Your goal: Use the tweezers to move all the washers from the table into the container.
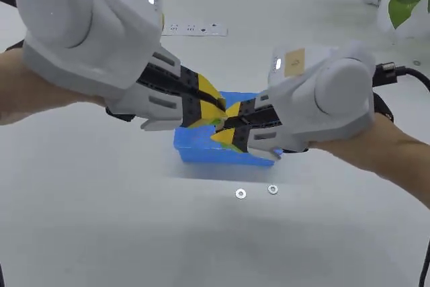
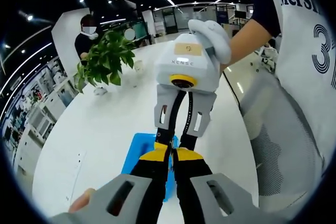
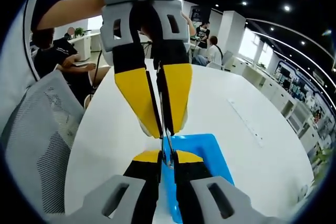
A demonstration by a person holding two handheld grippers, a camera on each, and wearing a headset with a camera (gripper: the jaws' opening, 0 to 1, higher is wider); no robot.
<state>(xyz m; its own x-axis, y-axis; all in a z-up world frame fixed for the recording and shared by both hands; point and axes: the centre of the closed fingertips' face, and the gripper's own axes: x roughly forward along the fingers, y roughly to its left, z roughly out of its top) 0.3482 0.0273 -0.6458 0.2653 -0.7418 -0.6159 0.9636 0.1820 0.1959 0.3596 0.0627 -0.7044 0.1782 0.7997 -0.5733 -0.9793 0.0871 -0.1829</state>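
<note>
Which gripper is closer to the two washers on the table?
Right, by a little. The right gripper is over the blue container, just behind the washers; the left gripper meets it from farther left.

Each hand holds a white tool, and the two point at each other with tips almost touching. The left tool [image 1: 215, 104] reaches in from the left and sits slightly higher. The right tool [image 1: 225, 134] comes from the right, slightly lower. Both pairs of yellow-tipped jaws are pressed together. A bare left forearm [image 1: 33, 89] and right forearm [image 1: 390, 152] extend outward.
</note>
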